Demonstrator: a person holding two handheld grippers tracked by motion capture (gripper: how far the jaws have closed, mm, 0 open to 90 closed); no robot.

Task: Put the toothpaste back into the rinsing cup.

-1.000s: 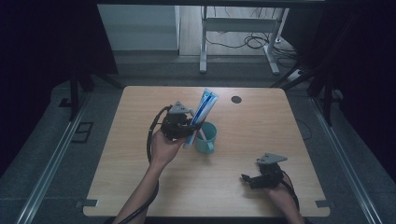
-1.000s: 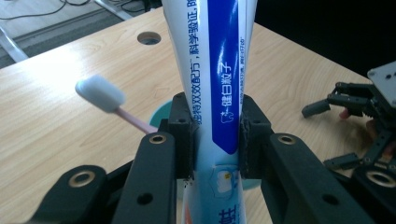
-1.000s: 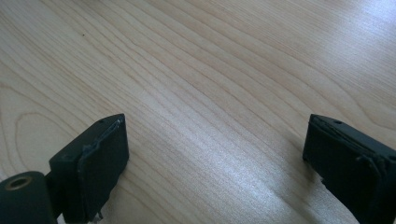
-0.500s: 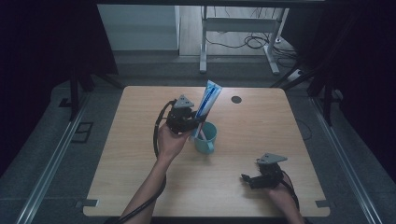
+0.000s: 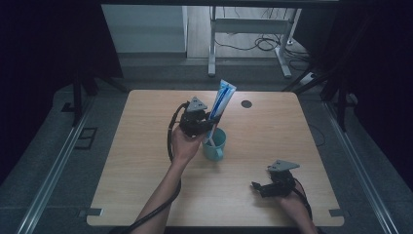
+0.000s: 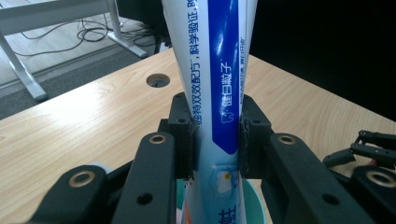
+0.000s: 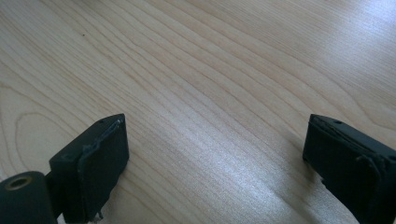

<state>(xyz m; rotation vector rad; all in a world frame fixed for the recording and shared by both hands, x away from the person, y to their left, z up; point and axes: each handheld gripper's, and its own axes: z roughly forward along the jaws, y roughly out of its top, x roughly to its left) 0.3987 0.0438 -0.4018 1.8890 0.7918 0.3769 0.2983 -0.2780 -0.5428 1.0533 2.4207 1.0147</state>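
Teal and blue set the work apart on the pale wood bench (image 5: 146,185): a teal mug (image 5: 215,144) stands near the middle, and the left tool (image 5: 210,122) holds a blue-and-white toothpaste tube (image 5: 221,100) upright over it. In the left gripper view the two black jaws press on either side of the tube (image 6: 219,102), so that tool is clamped on it, with the tube's lower end down at the mug's rim (image 6: 254,191). From above, the bottom of the tube looks to be at or just inside the mouth of the mug, leaning up and toward the far right; how deep it sits I cannot tell. A pale stick, perhaps a toothbrush handle, seems to lean in the mug as well, too small to be sure of. My reading is that the placing is nearly done: what remains is to lower the tube fully, let go and draw the tool away. Over at the near right the right tool (image 5: 258,187) rests low on the bench, jaws wide apart with bare wood (image 7: 210,121) between them, well apart from the mug.
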